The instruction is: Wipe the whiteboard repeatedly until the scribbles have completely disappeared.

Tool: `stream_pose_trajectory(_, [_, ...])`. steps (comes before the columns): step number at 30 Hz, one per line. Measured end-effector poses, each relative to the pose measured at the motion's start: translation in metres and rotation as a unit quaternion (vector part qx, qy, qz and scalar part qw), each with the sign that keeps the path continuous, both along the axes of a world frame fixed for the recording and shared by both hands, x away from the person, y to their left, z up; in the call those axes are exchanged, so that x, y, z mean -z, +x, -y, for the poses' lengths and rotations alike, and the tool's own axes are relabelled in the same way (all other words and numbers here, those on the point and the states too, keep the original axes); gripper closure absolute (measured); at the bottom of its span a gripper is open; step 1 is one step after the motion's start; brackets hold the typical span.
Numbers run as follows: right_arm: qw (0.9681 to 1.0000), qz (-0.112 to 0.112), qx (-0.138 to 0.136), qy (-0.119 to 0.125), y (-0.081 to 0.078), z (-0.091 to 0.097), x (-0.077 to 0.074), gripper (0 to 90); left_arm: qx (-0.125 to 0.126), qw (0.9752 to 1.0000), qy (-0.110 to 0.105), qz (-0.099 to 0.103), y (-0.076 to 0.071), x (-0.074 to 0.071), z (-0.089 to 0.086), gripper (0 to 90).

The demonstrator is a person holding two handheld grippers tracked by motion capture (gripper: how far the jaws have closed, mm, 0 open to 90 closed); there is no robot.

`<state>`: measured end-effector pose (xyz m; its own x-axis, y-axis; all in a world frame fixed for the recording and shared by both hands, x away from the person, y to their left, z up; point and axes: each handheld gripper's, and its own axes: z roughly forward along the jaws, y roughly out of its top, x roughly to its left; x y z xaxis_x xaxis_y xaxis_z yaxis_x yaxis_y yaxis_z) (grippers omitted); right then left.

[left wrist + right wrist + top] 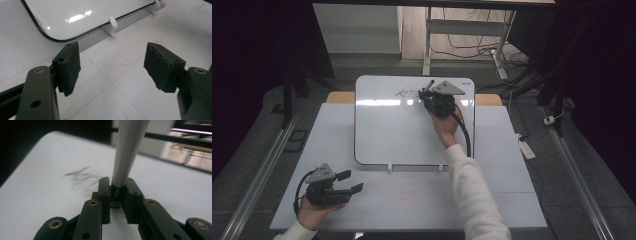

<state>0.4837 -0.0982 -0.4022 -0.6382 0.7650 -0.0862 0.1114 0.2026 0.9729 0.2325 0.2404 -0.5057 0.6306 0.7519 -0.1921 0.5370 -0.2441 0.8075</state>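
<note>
Grey marker [126, 152] upright in right claw [117, 191]

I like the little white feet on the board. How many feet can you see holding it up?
2, both along the whiteboard's near edge: one clip foot toward the left, the other clip foot toward the right. Any at the far edge would be hidden.

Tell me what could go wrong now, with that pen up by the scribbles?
The right gripper pinches the marker only at its thin end, so it might slip or tilt while writing. It works near the top edge of the whiteboard, beside the scribble, so a stroke could smear the ink or run off the board. The left gripper rests open on the table, so nothing steadies the board.
</note>
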Motion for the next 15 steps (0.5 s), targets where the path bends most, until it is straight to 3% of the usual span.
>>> stream_pose_trajectory(2, [0.9984,-0.004,0.041,0.038,0.005,0.017,-0.004,77.6,0.000,1.0000,-0.001,0.002,-0.001,-0.001,0.000,29.8])
stream_pose_trajectory(3, [0.9983,-0.003,0.043,0.038,0.005,0.021,-0.004,77.6,-0.001,1.0000,-0.003,0.002,-0.001,-0.001,0.000,29.7])
stream_pose_trajectory(4, [0.9987,-0.003,0.039,0.031,0.003,0.020,-0.003,77.6,-0.001,1.0000,-0.003,0.002,0.000,-0.001,-0.001,29.7])
stream_pose_trajectory(6, [1.0000,-0.004,0.003,0.002,-0.003,0.015,0.002,77.6,-0.001,1.0000,-0.003,0.000,0.001,0.000,-0.001,29.7])
stream_pose_trajectory(7, [0.9999,0.001,-0.001,-0.015,-0.006,0.014,0.003,77.6,-0.001,1.0000,-0.002,-0.001,0.001,0.000,0.000,29.7])
stream_pose_trajectory(8, [0.9999,0.001,0.002,-0.013,-0.005,0.019,0.003,77.6,0.000,1.0000,-0.002,-0.002,0.001,0.001,0.000,29.7])
stream_pose_trajectory(10, [0.9987,-0.003,0.046,0.023,-0.002,0.034,0.000,77.6,0.001,1.0000,-0.001,0.000,0.000,0.000,0.001,29.7])
stream_pose_trajectory(11, [0.9975,-0.007,0.055,0.044,-0.001,0.040,-0.001,77.6,0.001,1.0000,-0.001,0.002,0.000,-0.001,0.002,29.7])
stream_pose_trajectory(12, [0.9971,-0.011,0.054,0.052,-0.001,0.040,0.000,77.6,0.002,1.0000,-0.001,0.002,0.000,-0.001,0.002,29.7])
stream_pose_trajectory(15, [0.9999,-0.010,0.002,0.008,-0.011,0.020,0.010,77.6,0.002,1.0000,0.001,0.002,0.001,-0.001,0.003,29.7])
